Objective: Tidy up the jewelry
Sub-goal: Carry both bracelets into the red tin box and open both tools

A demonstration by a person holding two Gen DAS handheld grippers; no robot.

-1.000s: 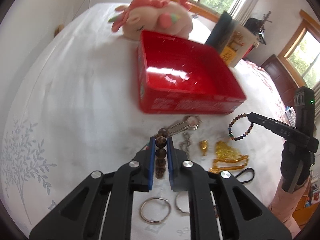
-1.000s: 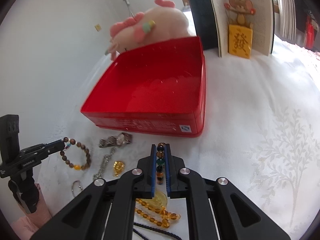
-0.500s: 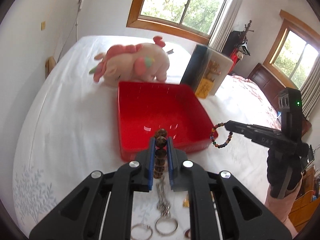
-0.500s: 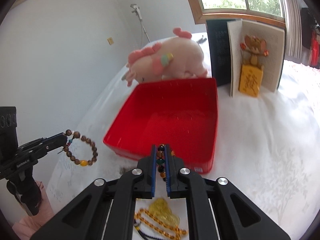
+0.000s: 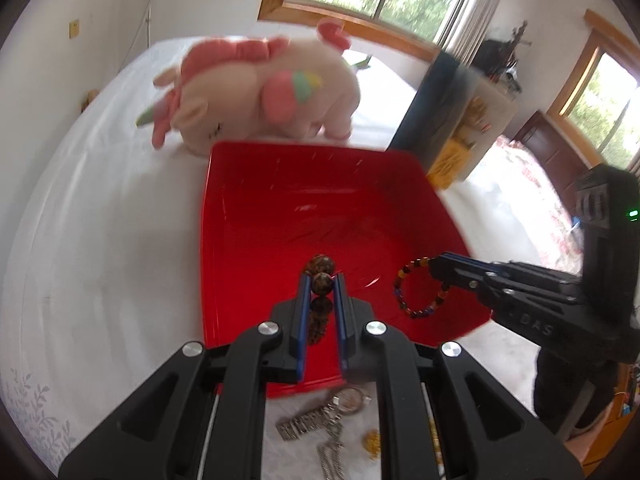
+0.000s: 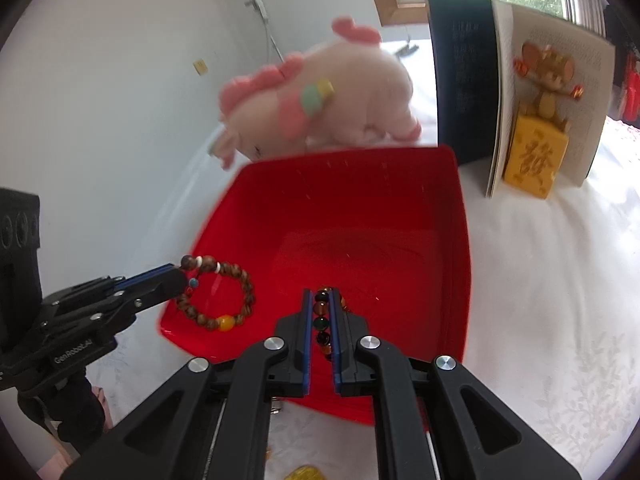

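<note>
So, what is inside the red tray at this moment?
The visible floor of the red tray is bare. Two bead bracelets hang above it, the brown one and the multicoloured one, each clamped in jaws. The near part of the floor is hidden by the grippers.

A glossy red tray [image 6: 456, 240] is seen on a white cloth [image 6: 552, 320] printed with faint grey leaf sprigs. Behind the tray, a cream plush unicorn [image 5: 256, 96] with pink mane and a green-and-yellow patch is shown. Over the tray, a brown wooden bead bracelet [image 6: 218, 292] with one yellow bead is seen, and beside it a multicoloured bead bracelet [image 5: 420, 288] in amber, green and black. Blue pads [image 6: 306, 320] are seen on the black grippers.
</note>
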